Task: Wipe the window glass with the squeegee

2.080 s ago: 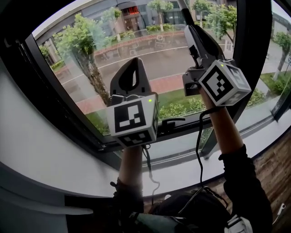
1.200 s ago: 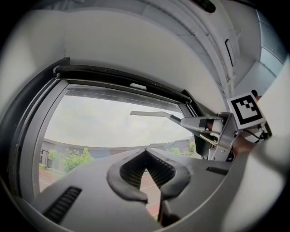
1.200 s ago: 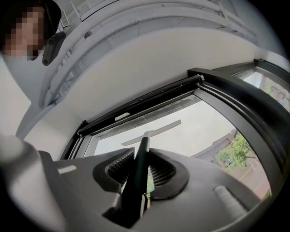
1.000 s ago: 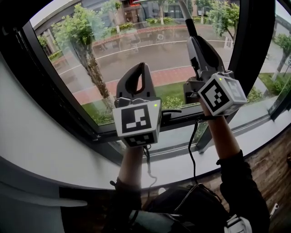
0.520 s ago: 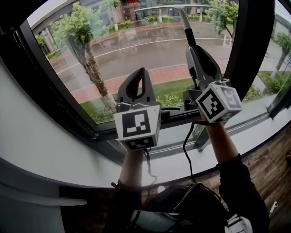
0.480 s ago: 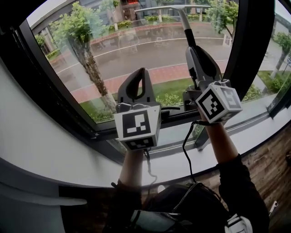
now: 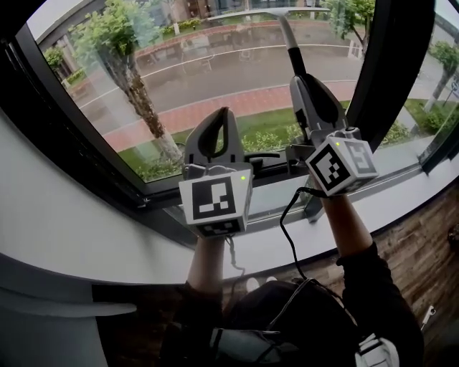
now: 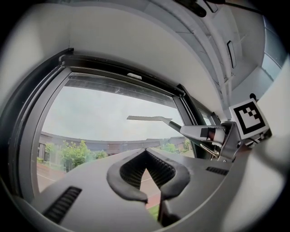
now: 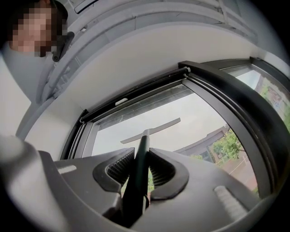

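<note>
The squeegee's dark handle (image 7: 290, 44) rises from my right gripper (image 7: 301, 79), which is shut on it. Its pale blade (image 7: 247, 11) lies across the window glass (image 7: 179, 64) at the top of the head view. In the right gripper view the handle (image 9: 138, 167) runs between the ribbed pads up to the blade (image 9: 152, 130) against the sky. My left gripper (image 7: 224, 110) is held up beside it, a little lower and to the left, shut with nothing in it. In the left gripper view its tips (image 8: 145, 151) meet, and the squeegee (image 8: 149, 118) and the right gripper (image 8: 204, 132) show at the right.
A black window frame (image 7: 86, 136) surrounds the pane, with a thick upright post (image 7: 380, 72) just right of my right gripper. A pale sill (image 7: 401, 193) runs below. A black window handle (image 7: 262, 155) sits on the lower frame between the grippers. Wall (image 7: 50, 236) lies to the left.
The squeegee blade has come down into the head view along the glass, with my right gripper lower than before. The left gripper has stayed shut and dropped slightly alongside.
</note>
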